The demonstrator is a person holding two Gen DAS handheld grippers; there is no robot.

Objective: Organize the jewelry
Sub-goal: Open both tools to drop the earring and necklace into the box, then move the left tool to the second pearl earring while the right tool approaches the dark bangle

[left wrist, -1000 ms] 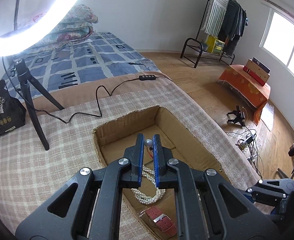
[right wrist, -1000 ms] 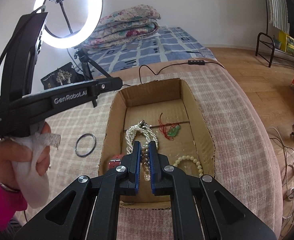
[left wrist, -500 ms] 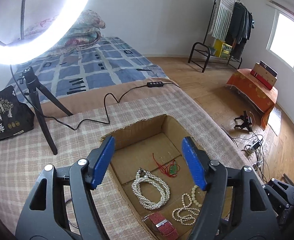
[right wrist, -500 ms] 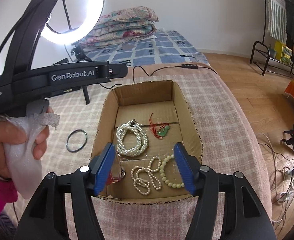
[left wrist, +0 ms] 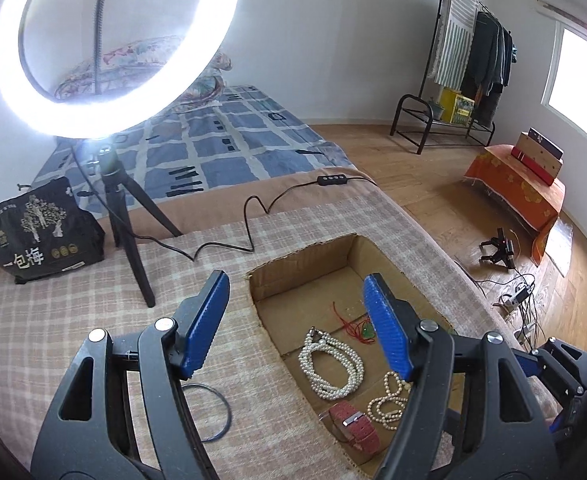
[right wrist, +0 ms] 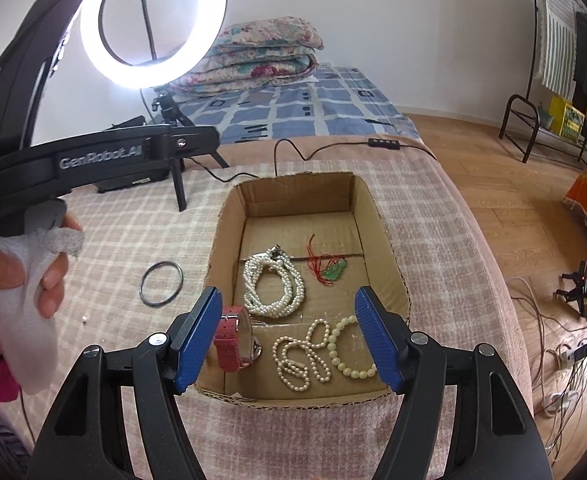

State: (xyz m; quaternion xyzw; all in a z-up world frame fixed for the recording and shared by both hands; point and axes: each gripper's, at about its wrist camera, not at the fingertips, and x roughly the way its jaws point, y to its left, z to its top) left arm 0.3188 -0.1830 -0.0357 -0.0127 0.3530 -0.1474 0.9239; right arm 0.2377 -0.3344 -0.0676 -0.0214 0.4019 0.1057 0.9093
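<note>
An open cardboard box [right wrist: 385,240] [left wrist: 301,260] sits on the checked cloth. Inside lie a coiled white pearl necklace [right wrist: 273,288] [left wrist: 329,368], a small pearl string [right wrist: 301,356] [left wrist: 385,400], a pale bead bracelet [right wrist: 345,352], a red-corded green pendant [right wrist: 333,270] [left wrist: 367,330] and a red-strapped watch [right wrist: 233,336] [left wrist: 353,426]. A dark bangle [right wrist: 161,283] [left wrist: 217,408] lies on the cloth left of the box. My right gripper [right wrist: 287,336] hangs open above the box's near end, holding nothing. My left gripper [left wrist: 295,324] is open and empty over the box's left rim.
A lit ring light on a tripod [left wrist: 133,248] [right wrist: 173,160] stands behind the box, its cable [left wrist: 253,216] trailing across the cloth. A black printed bag [left wrist: 41,232] stands at far left. A hand [right wrist: 17,280] holds the left gripper's handle with white cloth. Wooden floor with cables lies to the right.
Both grippers went from shut to open. The small pearl string now lies in the box under the right gripper. The left gripper has lifted and drawn back toward the box's left rim.
</note>
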